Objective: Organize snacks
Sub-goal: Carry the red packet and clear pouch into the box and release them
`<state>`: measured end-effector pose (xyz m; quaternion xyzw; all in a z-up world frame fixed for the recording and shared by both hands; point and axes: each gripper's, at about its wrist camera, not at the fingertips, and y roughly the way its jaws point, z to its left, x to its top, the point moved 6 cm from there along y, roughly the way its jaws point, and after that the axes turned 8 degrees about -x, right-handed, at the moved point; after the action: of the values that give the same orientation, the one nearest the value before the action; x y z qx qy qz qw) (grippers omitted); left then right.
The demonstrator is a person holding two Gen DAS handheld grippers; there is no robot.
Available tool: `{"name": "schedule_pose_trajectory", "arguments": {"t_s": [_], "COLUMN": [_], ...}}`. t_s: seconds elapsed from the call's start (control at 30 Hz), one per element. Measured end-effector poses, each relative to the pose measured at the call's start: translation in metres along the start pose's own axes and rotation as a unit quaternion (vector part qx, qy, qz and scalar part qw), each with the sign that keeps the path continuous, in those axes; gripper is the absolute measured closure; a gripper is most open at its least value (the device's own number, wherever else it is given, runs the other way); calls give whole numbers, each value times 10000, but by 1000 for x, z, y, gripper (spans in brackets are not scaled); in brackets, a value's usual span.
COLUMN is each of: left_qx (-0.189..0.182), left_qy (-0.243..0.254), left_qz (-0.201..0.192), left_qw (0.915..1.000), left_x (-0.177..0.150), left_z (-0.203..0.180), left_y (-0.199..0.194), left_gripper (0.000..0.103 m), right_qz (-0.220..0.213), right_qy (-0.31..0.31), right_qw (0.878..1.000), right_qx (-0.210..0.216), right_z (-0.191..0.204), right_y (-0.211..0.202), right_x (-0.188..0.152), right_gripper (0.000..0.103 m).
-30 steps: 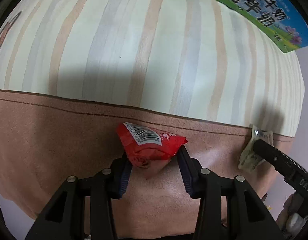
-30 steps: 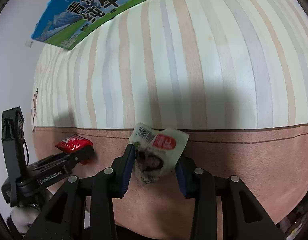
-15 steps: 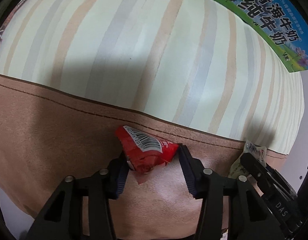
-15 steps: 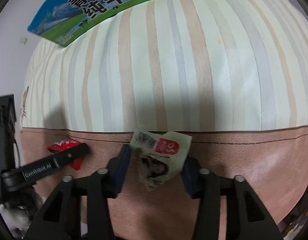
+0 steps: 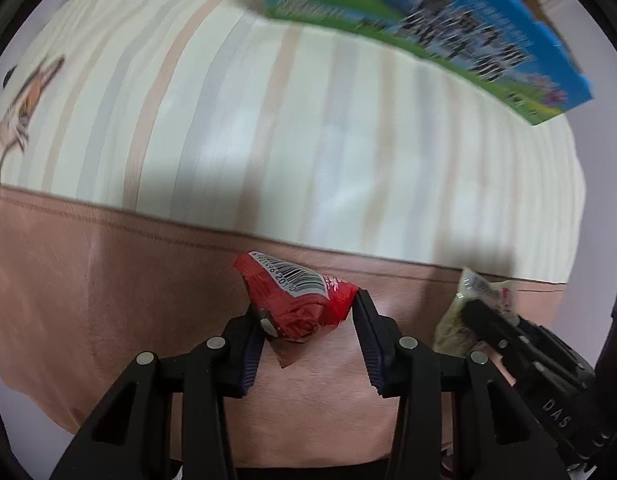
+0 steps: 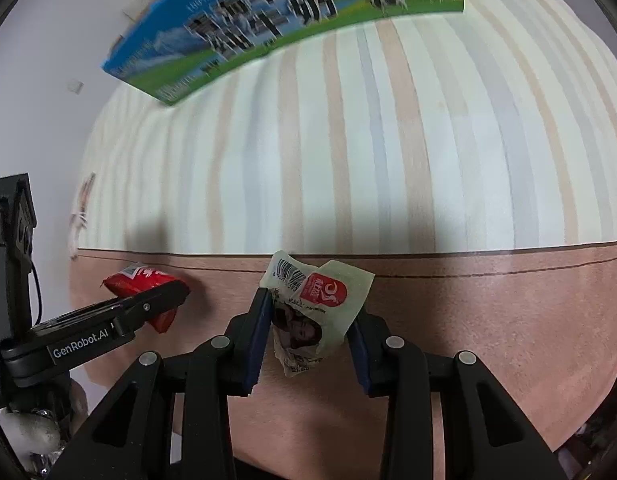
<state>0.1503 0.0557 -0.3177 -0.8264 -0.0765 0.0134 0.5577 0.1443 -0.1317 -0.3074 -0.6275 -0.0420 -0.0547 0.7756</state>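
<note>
My left gripper (image 5: 308,308) is shut on a red snack packet (image 5: 298,300) with a white barcode label, held above the pink band of the mat. My right gripper (image 6: 312,312) is shut on a pale green snack packet (image 6: 314,308) with a red logo and a barcode. The right gripper with its pale packet (image 5: 474,308) shows at the right of the left wrist view. The left gripper with the red packet (image 6: 138,282) shows at the left of the right wrist view. Both packets hang clear of the surface.
A striped cream mat (image 5: 308,140) with a pink border (image 5: 108,280) covers the surface. A blue and green milk carton box (image 5: 428,32) stands at the far edge, also in the right wrist view (image 6: 276,16). A cartoon animal print (image 5: 16,108) lies at far left.
Both grippers have tilted upward and moved forward with their packets. The milk box now fills more of the top of each view. The grip on both packets is unchanged.
</note>
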Motion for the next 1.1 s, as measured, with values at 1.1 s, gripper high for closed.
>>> {"name": "schedule_pose_trajectory", "arguments": {"t_s": [1.1], "left_qx": [493], "left_qy": [1024], "left_qz": [-367], "left_qw": [9928], "left_x": [266], "left_z": [-80], "left_y": [-69], "left_gripper": [63], "right_qz": [-895], "right_qy": [-664], "right_qw": [9930], "right_qx": [-393], "right_z": [38], "right_y": [-92], "right_x": [272], "right_gripper": [64]}}
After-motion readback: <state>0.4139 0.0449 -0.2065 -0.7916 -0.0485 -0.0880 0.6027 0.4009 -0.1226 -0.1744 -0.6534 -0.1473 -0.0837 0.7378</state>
